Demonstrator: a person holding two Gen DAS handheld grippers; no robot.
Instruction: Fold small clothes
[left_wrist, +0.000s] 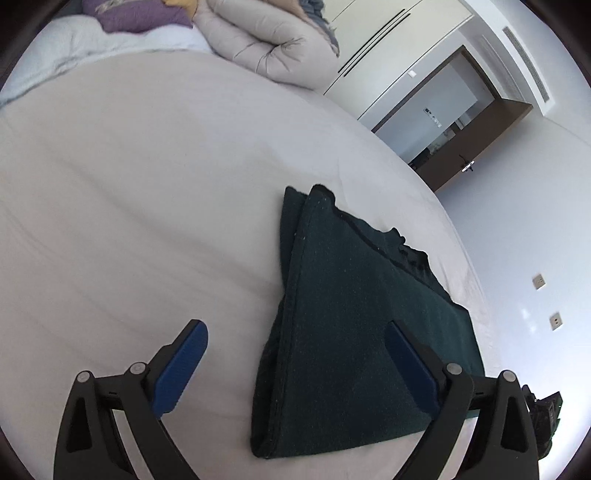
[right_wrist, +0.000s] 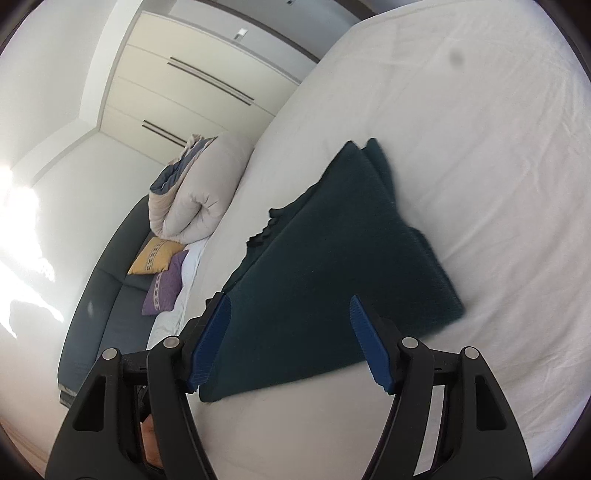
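Dark-green knit garment (left_wrist: 351, 332), folded, tapered, layered

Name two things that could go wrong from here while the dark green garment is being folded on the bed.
1. The dark green garment lies near the bed edge, so a pull may drag it off.
2. Its layered corners are already uneven; both the left hand-held gripper and the right hand-held gripper are open, so a pinch may catch only the top layer.

Bright daylight fills both views. In the right wrist view, strong glare burns out the wall (right_wrist: 26, 229) at left, and the dark green cloth (right_wrist: 332, 266) looks slightly blurred. Fisheye distortion bends edges; corners are black.
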